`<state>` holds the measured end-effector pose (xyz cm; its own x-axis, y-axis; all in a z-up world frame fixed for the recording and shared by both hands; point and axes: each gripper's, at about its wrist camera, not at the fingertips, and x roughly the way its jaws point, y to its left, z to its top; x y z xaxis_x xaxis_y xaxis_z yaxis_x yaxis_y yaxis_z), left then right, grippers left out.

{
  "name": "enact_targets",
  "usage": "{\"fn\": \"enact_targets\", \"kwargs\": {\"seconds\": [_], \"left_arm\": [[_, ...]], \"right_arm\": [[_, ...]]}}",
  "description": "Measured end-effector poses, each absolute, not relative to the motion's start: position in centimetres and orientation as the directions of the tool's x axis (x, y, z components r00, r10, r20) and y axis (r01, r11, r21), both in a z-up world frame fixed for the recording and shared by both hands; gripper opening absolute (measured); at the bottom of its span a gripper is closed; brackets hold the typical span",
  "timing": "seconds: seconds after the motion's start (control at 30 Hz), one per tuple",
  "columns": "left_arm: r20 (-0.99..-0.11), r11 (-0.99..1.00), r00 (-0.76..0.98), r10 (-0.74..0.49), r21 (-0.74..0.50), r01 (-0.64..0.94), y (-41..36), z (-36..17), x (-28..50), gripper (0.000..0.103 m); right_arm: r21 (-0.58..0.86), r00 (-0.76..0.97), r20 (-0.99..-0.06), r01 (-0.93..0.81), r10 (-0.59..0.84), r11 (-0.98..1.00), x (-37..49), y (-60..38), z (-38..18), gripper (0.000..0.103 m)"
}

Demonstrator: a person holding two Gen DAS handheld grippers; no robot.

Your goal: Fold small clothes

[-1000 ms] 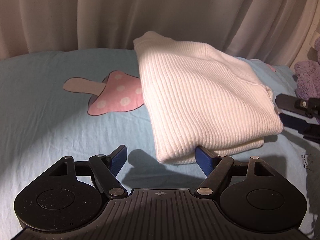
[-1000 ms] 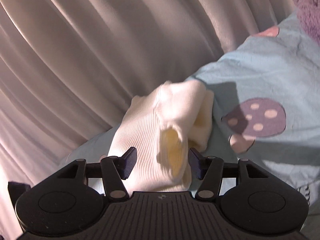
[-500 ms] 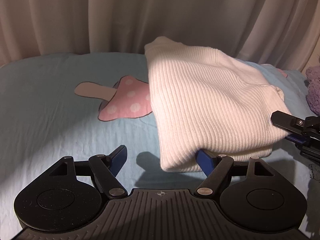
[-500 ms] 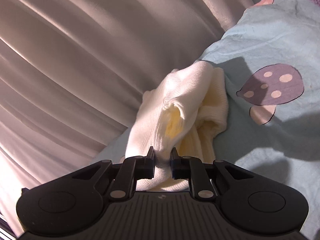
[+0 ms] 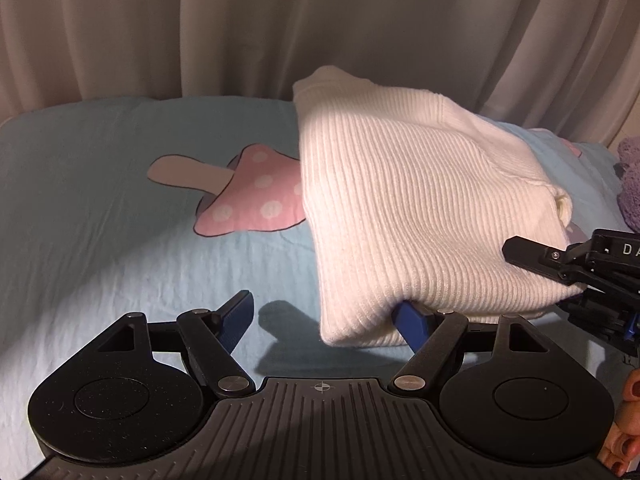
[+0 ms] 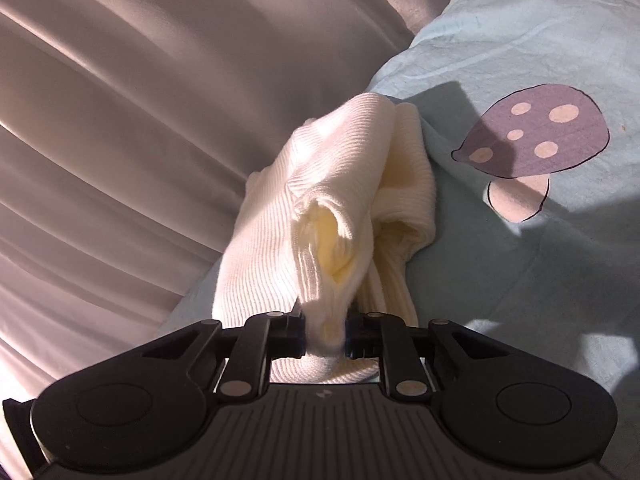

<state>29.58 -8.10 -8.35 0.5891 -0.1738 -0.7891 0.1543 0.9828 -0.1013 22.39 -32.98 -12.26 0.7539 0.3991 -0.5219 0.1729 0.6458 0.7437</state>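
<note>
A folded white ribbed knit garment [image 5: 420, 208] lies on the light blue bed sheet [image 5: 100, 208]. My left gripper [image 5: 326, 312] is open at its near corner, with the right blue finger [image 5: 412, 318] tucked under the garment's edge and the left finger [image 5: 236, 316] clear of it. My right gripper [image 6: 323, 334] is shut on a bunched edge of the same garment [image 6: 332, 208], lifting it slightly. The right gripper also shows at the right edge of the left wrist view [image 5: 568, 264].
A pink mushroom print [image 5: 256, 196] lies on the sheet left of the garment. A purple mushroom print [image 6: 536, 136] is on the sheet to the right. Beige curtains [image 5: 320, 20] hang behind the bed. A purple plush [image 5: 630, 184] sits at the far right.
My right gripper closed from open onto the garment's bunched edge and stayed shut. The left gripper stayed open and shifted slightly left along the garment.
</note>
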Motion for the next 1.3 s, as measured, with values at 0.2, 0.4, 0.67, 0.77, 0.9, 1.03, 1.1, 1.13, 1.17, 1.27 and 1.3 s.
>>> {"fn": "enact_targets", "kwargs": {"seconds": [0.2,0.4,0.67,0.77,0.9,1.03,1.1,1.13,1.17,1.27,1.3], "left_arm": [[-0.764,0.991,0.632,-0.132,-0.116,0.067,-6.1,-7.3,30.1,0.083],[-0.788,0.986,0.595,-0.158,-0.158,0.054,-5.5,-7.6,30.2,0.085],[-0.795,0.987,0.587,-0.151,-0.153,0.047,-5.1,-7.8,30.0,0.085],[-0.793,0.989,0.593,-0.14,-0.144,0.041,-5.1,-7.6,29.8,0.085],[-0.794,0.988,0.591,-0.14,-0.15,0.032,-4.3,-7.2,29.1,0.085],[-0.785,0.992,0.612,-0.094,-0.127,-0.01,-2.3,-6.4,27.6,0.084],[-0.776,0.994,0.63,-0.034,-0.089,-0.057,-1.0,-6.0,26.9,0.084],[-0.773,0.992,0.634,-0.012,-0.086,-0.087,-0.3,-5.9,26.8,0.084],[-0.771,0.989,0.636,-0.001,-0.096,-0.114,0.2,-5.7,26.7,0.084],[-0.775,0.978,0.631,-0.046,-0.162,-0.129,0.6,-5.4,27.4,0.084],[-0.774,0.977,0.629,-0.07,-0.182,-0.115,0.3,-5.3,27.7,0.084]], "right_arm": [[0.973,0.727,-0.214,0.097,0.653,0.211,22.9,-34.7,-13.8,0.01],[0.715,0.69,-0.576,0.166,0.438,0.679,23.0,-33.5,-12.8,0.01],[0.559,0.69,-0.628,0.08,0.358,0.825,23.0,-31.8,-11.3,0.01],[0.459,0.693,-0.651,0.035,0.309,0.888,23.2,-30.9,-10.8,0.01],[0.436,0.698,-0.649,0.013,0.304,0.9,22.5,-32.0,-10.4,0.013],[0.458,0.724,-0.625,0.039,0.291,0.888,20.6,-34.6,-9.0,0.034],[0.495,0.741,-0.599,0.045,0.303,0.868,19.9,-36.0,-8.2,0.036],[0.522,0.748,-0.583,0.045,0.318,0.852,19.9,-36.6,-8.0,0.042],[0.558,0.753,-0.564,0.043,0.34,0.829,20.1,-37.1,-7.8,0.047],[0.631,0.739,-0.543,0.046,0.399,0.774,21.7,-37.4,-7.9,0.051],[0.643,0.736,-0.539,0.045,0.41,0.764,22.7,-37.2,-8.0,0.051]]}}
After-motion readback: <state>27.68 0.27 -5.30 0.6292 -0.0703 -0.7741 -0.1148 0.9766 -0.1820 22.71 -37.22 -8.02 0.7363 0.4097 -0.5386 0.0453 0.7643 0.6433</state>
